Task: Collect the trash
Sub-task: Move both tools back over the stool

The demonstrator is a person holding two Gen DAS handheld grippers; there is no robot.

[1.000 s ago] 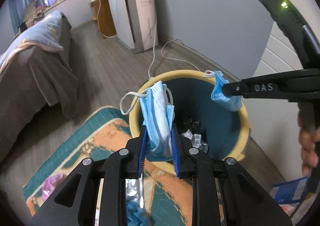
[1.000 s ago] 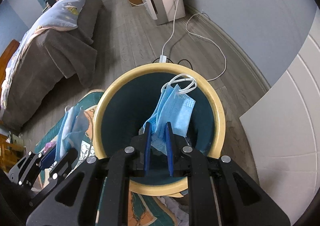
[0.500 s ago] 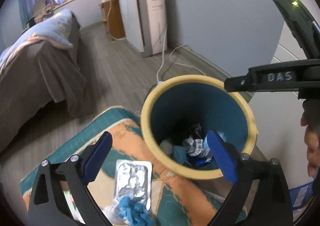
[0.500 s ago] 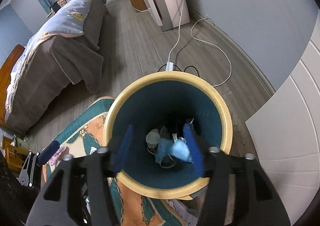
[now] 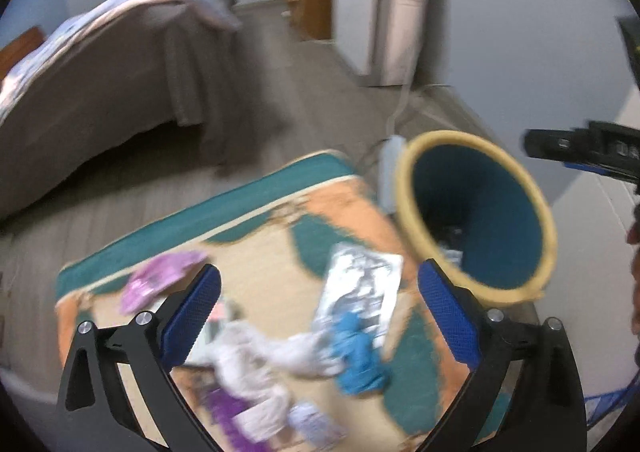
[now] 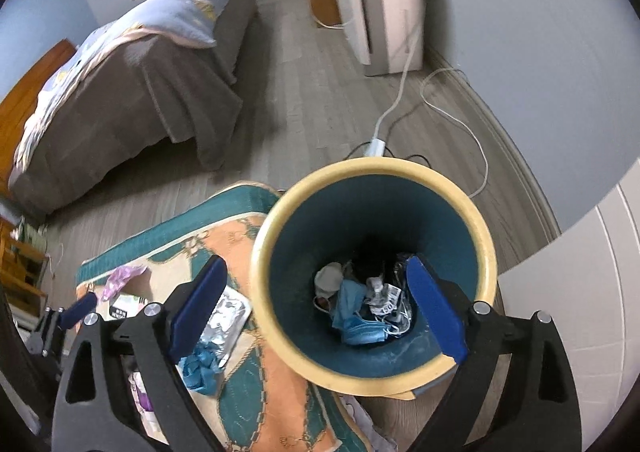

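Both jaws just opened, nothing between them. Left gripper [image 5: 320, 316], lower centre, faces rug litter: blue glove [image 5: 358, 356], foil pack [image 5: 360, 284], probably tissues, blurred. Right gripper [image 6: 316, 312] over bin [image 6: 280, 219]; masks [image 6: 360, 326] inside. Risk: snagging rug pile, or knocking the bin.

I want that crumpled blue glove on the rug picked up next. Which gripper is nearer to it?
Left. The left gripper, open, points down over the rug with the blue glove between its fingers' line. The right gripper, open, hangs above the trash bin.
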